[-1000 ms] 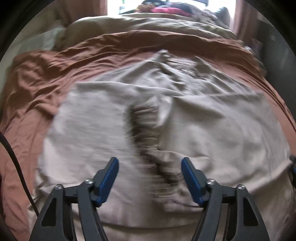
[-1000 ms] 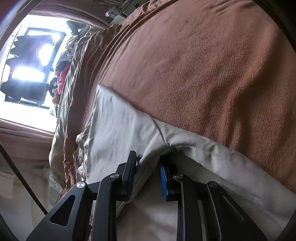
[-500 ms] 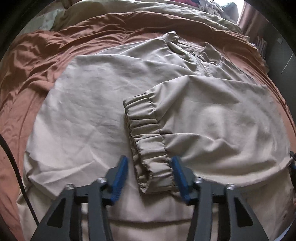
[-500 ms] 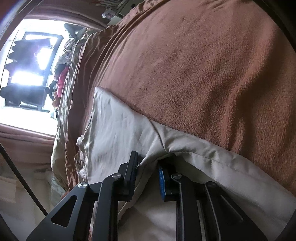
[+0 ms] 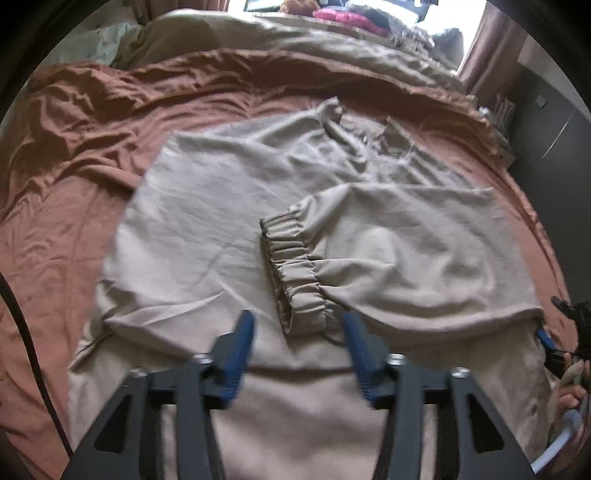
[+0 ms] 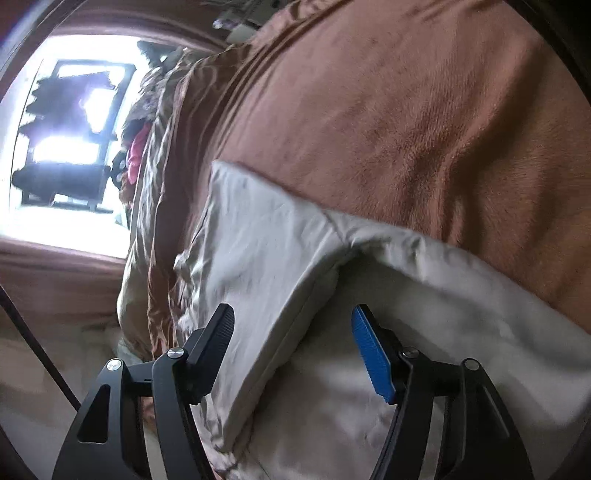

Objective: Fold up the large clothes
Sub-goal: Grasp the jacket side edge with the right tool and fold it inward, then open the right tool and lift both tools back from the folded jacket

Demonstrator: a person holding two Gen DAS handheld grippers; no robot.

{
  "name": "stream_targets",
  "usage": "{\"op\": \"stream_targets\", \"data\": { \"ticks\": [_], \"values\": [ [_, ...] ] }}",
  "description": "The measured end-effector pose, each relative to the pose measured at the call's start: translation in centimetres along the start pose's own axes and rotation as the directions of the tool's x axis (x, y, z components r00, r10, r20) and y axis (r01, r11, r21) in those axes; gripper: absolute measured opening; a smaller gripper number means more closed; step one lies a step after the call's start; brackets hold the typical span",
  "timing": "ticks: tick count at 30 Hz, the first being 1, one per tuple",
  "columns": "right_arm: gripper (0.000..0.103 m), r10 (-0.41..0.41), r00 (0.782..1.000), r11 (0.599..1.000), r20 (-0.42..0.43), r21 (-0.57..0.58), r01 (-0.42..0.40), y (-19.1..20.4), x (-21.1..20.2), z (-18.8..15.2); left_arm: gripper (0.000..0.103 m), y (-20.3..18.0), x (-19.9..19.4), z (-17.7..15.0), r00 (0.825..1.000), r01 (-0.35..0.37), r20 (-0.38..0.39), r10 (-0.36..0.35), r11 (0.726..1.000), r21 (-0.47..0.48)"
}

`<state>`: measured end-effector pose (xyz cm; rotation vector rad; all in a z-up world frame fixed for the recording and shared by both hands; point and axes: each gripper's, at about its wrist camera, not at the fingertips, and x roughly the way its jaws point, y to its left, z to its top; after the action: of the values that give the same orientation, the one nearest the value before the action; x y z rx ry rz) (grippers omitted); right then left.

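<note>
Beige jacket (image 5: 229, 221) on bed (image 5: 74, 155), sleeve (image 5: 388, 251) folded in: both jaws just opened, gripping nothing; smooth before next fold.

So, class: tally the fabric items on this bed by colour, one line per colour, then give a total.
Beige jacket: 1
Rust-brown bedcover: 1
Tan duvet: 1
Pink garment: 1
Total: 4
</note>
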<state>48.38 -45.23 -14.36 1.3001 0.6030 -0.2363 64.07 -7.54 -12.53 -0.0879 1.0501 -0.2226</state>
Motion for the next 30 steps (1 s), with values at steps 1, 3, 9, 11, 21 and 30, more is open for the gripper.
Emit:
{"op": "stream_targets", "data": {
  "ticks": [1, 3, 9, 11, 21, 30],
  "values": [
    [0.064, 0.007, 1.0, 1.0, -0.004, -0.013, -0.007, 0.2, -0.3, -0.3, 0.068, 0.1, -0.8, -0.1, 1.0, 0.002, 0.014, -0.002, 1.0, -0.002],
    [0.064, -0.008, 1.0, 0.999, 0.006, -0.047, 0.008, 0.6, -1.0, -0.8, 0.072, 0.6, -3.1, -0.7, 0.999, 0.012, 0.049, -0.012, 1.0, -0.01],
    [0.064, -0.024, 0.999, 0.978, 0.024, -0.208, 0.029, 2.1, -3.6, -3.5, 0.074, 2.7, -9.3, -3.2, 0.993, 0.038, 0.113, -0.033, 0.998, -0.045],
    [0.064, -0.03, 0.999, 0.968, 0.028, -0.248, 0.036, 2.3, -4.8, -4.5, 0.074, 3.2, -11.7, -4.7, 0.988, 0.032, 0.153, -0.024, 0.998, -0.048],
    [0.064, 0.011, 0.995, 0.86, 0.098, -0.508, 0.04, 4.5, -14.0, -9.6, 0.074, 4.2, -21.1, -12.5, 0.964, 0.02, 0.265, -0.008, 0.999, -0.044],
    [0.064, -0.002, 0.986, 0.736, 0.169, -0.667, 0.116, 3.1, -21.2, -13.4, 0.074, 4.6, -26.4, -19.8, 0.947, 0.017, 0.321, 0.003, 0.998, -0.057]
  ]
}}
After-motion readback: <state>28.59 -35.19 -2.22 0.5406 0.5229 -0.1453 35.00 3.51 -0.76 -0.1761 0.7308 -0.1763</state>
